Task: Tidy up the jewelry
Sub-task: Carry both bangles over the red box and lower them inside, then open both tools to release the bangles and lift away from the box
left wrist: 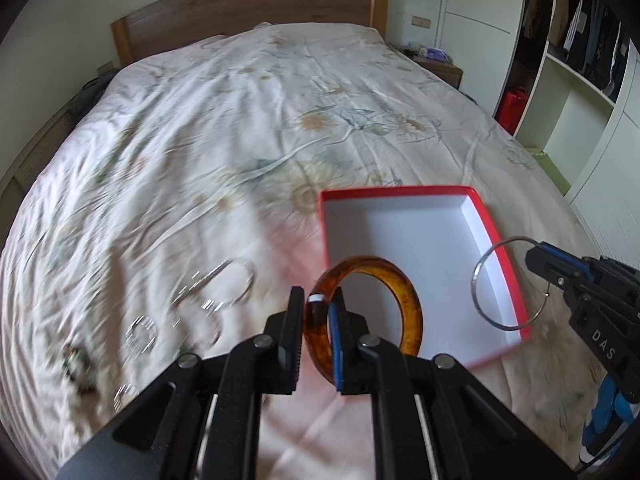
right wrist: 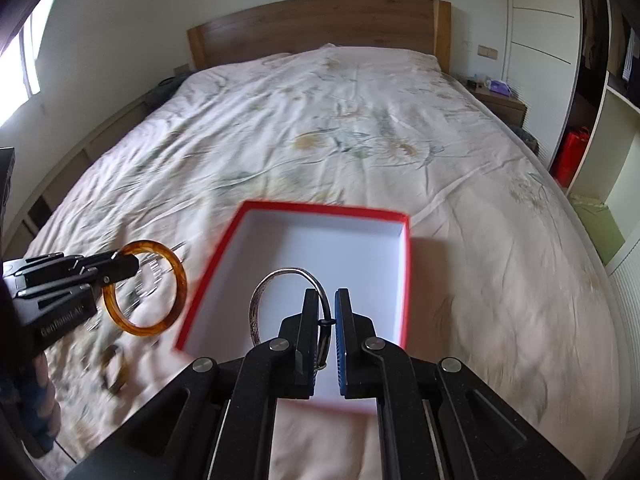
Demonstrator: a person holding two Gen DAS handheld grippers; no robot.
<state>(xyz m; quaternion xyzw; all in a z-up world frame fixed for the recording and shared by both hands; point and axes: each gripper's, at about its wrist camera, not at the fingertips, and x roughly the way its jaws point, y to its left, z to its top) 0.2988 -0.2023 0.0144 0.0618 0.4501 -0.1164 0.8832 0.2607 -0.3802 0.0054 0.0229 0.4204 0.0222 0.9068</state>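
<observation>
— Left claw?
— My left gripper (left wrist: 318, 312) is clamped on the amber bangle (left wrist: 408, 304), held upright just short of the red box (left wrist: 516, 280).
— Right?
— My right gripper (right wrist: 329, 320) pinches the silver bangle (right wrist: 256, 308) over the box's white inside.

A wide bed covered by a rumpled pale-pink sheet printed with faded flowers (left wrist: 248, 128) fills the room, backed by a brown wooden headboard (right wrist: 320, 28). To its right stands a low wooden bedside table (right wrist: 504, 106) with a small purple packet (right wrist: 500, 87) on top. Further right, an open white wardrobe (left wrist: 576, 92) holds hanging dark clothes (left wrist: 592, 40) and a red bag (right wrist: 570, 156).
</observation>
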